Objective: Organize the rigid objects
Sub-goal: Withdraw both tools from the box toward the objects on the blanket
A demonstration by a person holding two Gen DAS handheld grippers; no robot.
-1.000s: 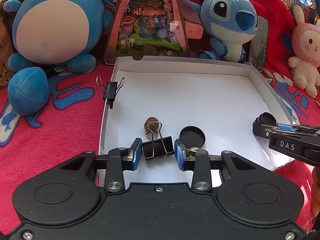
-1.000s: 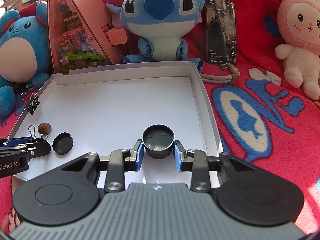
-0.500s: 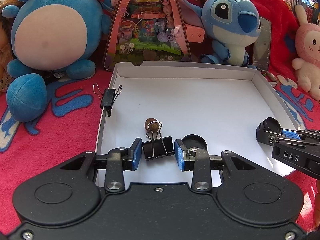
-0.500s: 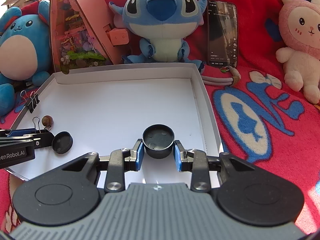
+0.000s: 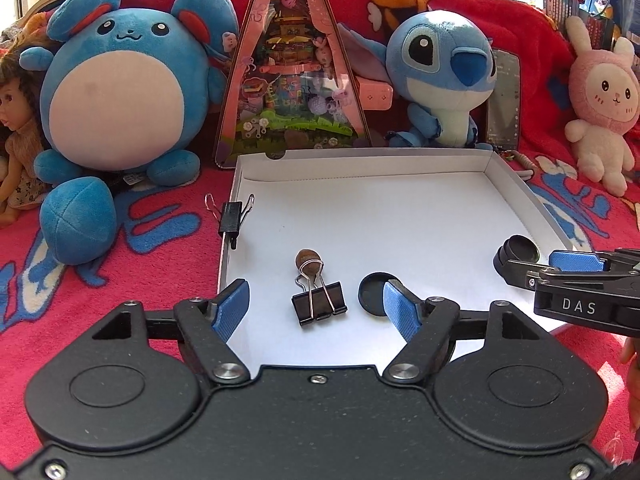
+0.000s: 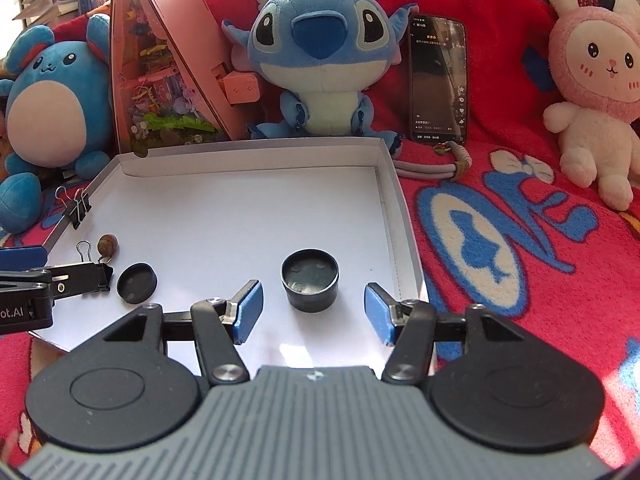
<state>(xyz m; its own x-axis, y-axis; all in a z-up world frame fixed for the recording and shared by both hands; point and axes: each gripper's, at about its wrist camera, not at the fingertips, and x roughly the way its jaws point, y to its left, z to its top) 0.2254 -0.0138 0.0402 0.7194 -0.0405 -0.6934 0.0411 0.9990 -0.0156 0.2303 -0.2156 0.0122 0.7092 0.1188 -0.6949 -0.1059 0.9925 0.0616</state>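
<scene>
White box lid (image 5: 516, 184): binder clip (image 5: 319, 301) and black cup (image 6: 310, 286) lie released between just-opened left gripper (image 5: 316, 309) and right gripper (image 6: 312, 312); careless withdrawal may knock either.

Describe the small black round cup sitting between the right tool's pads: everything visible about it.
The small black cup is a short, round, open-topped container, matte and dark like plastic, with a few faint round marks on its inner floor. It stands upright on the white floor of the shallow box, near the box's right wall. The right tool has just been opening; its blue pads stand clear on either side, so nothing but the box floor touches it.
</scene>
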